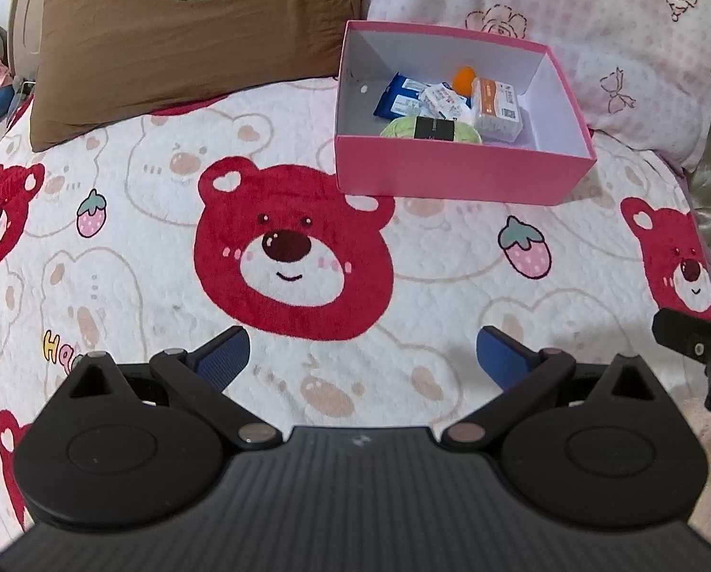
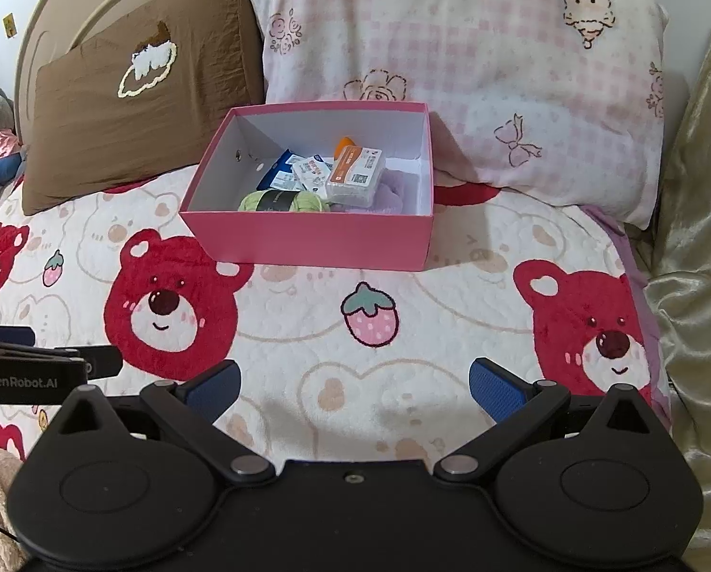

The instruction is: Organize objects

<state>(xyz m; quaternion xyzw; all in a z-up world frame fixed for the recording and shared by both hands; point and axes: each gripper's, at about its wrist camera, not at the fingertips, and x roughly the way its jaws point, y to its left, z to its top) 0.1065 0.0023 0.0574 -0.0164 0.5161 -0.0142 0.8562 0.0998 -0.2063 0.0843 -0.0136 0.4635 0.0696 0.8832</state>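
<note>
Here, both tongs (image 1: 362, 357) (image 2: 353, 388) agape, empty, low over bedspread (image 1: 141, 262).

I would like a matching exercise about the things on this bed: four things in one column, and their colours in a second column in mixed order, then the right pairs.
Things:
1. box
2. yarn ball
3. left pillow
4. small ball at the back of the box

Colours:
A. brown
B. orange
C. pink
D. light green

Pairs: 1-C, 2-D, 3-A, 4-B
</note>
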